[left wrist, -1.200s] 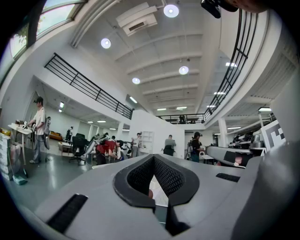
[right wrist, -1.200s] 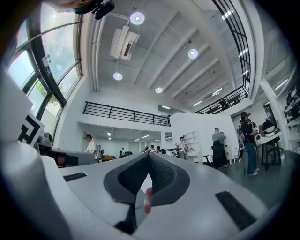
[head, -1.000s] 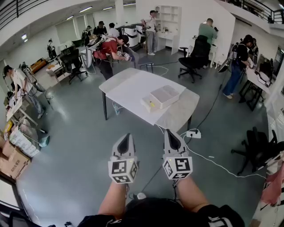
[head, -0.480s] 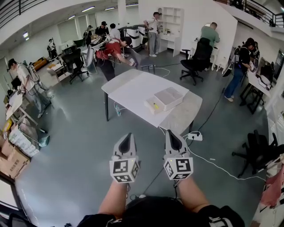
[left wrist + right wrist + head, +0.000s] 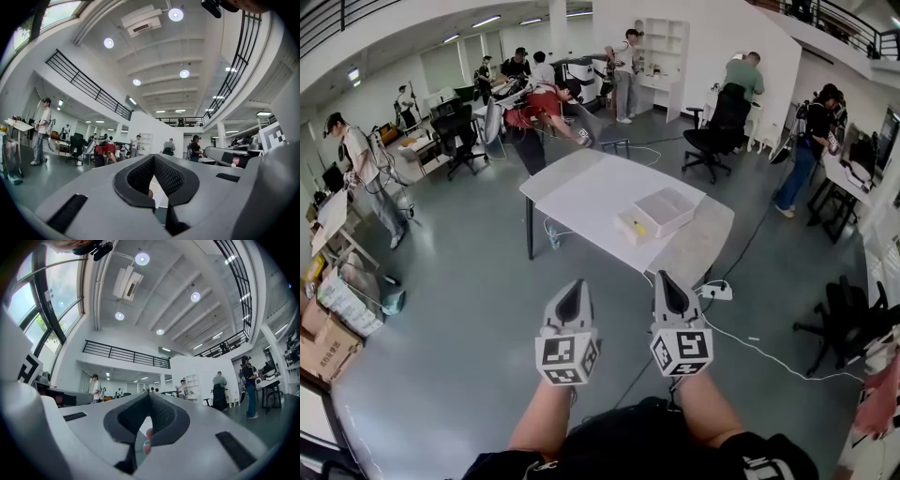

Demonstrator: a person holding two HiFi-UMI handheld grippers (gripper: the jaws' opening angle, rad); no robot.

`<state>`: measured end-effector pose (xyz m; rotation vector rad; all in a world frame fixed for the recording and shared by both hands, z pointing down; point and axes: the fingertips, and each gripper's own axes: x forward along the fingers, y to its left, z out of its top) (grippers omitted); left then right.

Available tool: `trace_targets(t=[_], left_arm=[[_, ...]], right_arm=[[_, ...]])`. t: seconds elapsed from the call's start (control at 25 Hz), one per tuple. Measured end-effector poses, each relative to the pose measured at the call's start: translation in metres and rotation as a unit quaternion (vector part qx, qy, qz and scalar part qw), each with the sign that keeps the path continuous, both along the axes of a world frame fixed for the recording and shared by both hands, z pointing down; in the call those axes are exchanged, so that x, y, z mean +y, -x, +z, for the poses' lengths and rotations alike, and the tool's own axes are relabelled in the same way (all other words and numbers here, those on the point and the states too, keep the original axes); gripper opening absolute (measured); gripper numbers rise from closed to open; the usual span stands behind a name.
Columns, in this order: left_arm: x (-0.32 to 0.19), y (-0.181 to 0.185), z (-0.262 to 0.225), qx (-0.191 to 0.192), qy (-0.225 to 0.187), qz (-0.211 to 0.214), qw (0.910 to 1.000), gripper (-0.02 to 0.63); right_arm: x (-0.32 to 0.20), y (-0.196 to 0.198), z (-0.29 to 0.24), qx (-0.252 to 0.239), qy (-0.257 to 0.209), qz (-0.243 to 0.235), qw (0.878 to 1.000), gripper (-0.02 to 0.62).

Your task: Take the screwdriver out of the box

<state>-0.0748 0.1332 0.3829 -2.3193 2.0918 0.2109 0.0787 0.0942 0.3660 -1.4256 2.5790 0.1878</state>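
While the box (image 5: 663, 211) sat on the table (image 5: 581, 192), well ahead, the left gripper (image 5: 572, 291) and right gripper (image 5: 667, 281) hung clenched, empty. A yellow speck inside was perhaps the screwdriver (image 5: 639, 226). Approaching first, then parting the jaws, seemed wisest.

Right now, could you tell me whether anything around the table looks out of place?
Nothing looks damaged or spilled. The box rests on the table. The only untidy things are a power strip and its cable trailing across the floor beside it.
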Motion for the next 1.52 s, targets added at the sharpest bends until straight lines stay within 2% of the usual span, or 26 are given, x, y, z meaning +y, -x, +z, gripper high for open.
trace_targets(t=[0.32,0.64,0.8,1.12,1.52], left_arm=[[-0.011,0.016,0.008,-0.001,0.001,0.001,1.0000,0.014],[-0.057,0.031,0.010,-0.008,0.003,-0.002,1.0000,0.014],[-0.093,0.037,0.013,0.011,0.008,-0.001,0.9999,0.014],[-0.177,0.052,0.012,0.007,0.018,-0.024,0.9995,0.014],[-0.302,0.043,-0.001,-0.005,0.033,-0.026,0.9991,0.014]], right_arm=[[-0.019,0.015,0.008,-0.008,0.006,0.000,1.000,0.014],[-0.063,0.029,0.012,0.002,-0.005,0.004,1.000,0.014],[-0.097,0.036,0.011,0.001,-0.008,-0.006,1.000,0.014],[-0.191,0.046,0.018,-0.002,0.017,-0.020,1.000,0.014],[-0.314,0.042,0.012,0.004,0.035,-0.030,0.999,0.014]])
